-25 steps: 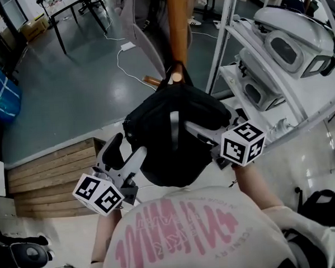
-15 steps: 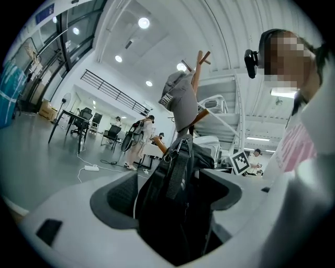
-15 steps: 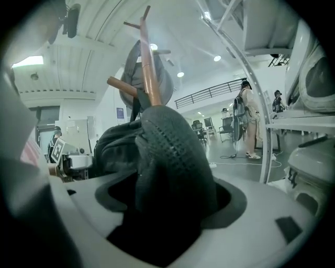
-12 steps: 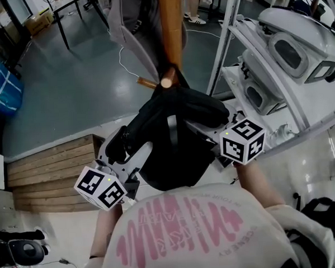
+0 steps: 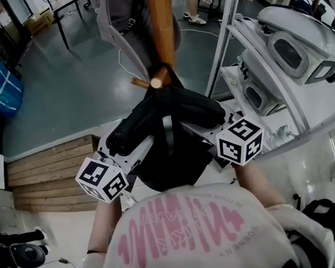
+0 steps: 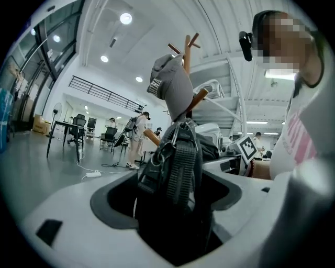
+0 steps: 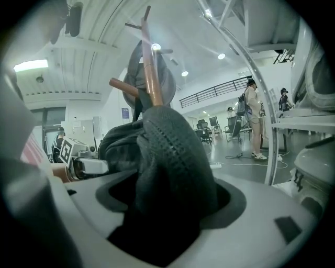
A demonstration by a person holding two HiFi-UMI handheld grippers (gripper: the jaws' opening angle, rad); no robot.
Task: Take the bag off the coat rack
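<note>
bag [image 5: 177,150] hangs on the peg [image 5: 159,78]: your right gripper's [image 5: 203,130] jaws have just been closing and now pinch its side, left gripper [image 5: 126,148] gapes wide round the strap [image 6: 183,167], so clamp left, then lift both up off the peg tip.

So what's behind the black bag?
Behind the black bag stands the coat rack's wooden pole, with a peg sticking out and a grey garment hanging higher up. The bag covers the pole's lower part and base.
</note>
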